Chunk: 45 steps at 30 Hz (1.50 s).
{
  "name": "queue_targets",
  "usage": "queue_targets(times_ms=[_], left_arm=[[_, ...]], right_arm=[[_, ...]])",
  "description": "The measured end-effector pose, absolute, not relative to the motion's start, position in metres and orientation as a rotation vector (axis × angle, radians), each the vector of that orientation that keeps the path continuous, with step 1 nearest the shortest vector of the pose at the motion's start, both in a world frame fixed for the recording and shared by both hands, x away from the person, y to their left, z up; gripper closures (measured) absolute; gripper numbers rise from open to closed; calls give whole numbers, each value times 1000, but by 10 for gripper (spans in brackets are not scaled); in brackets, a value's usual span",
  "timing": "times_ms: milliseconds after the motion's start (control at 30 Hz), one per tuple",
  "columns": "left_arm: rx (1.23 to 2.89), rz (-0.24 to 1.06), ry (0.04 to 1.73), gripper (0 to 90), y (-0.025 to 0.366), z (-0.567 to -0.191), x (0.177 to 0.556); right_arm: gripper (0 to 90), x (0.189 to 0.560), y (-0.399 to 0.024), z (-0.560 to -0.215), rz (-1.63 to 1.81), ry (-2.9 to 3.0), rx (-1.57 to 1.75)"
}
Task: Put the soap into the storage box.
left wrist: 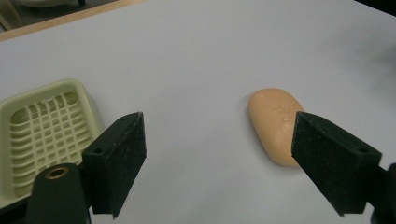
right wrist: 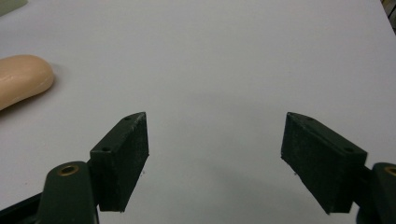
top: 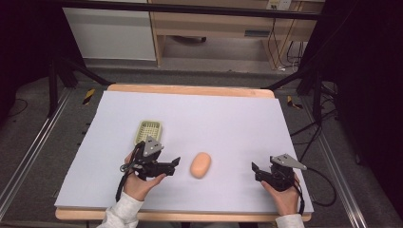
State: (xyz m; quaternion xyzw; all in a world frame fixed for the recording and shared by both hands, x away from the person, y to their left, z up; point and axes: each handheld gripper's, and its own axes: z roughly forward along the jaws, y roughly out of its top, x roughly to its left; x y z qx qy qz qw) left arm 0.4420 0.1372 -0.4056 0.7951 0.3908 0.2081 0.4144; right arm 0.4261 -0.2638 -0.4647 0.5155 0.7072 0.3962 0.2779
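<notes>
Fingers [left wrist: 119, 161] of the left gripper [top: 164, 167] are spread wide and empty, and the right gripper [top: 263, 174] is likewise released, holding nothing. Smooth peach oval soap bar [top: 200, 165] is lying flat on the white-covered desk [top: 223, 118] between both grippers, near the pale green slotted plastic soap dish [top: 148, 131]. Probably rigid, light and slippery, so pinching across its narrow middle is looking safest.
</notes>
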Motion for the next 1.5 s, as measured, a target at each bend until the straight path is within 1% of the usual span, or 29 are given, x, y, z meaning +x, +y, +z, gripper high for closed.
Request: queue_targets(times_ms=[400,700,1500], left_arm=[[2045,495,960,176,110,-408,450],[2063,482,955,182,98,-411,457],[2171,407,947,192,61,-435,468]], right_arm=[[237,425,-265,-466,1053,1900,1374],[245,425,-265,-467,1042,1904,1381],[287,425,-265,-468,1031,1927,1372]])
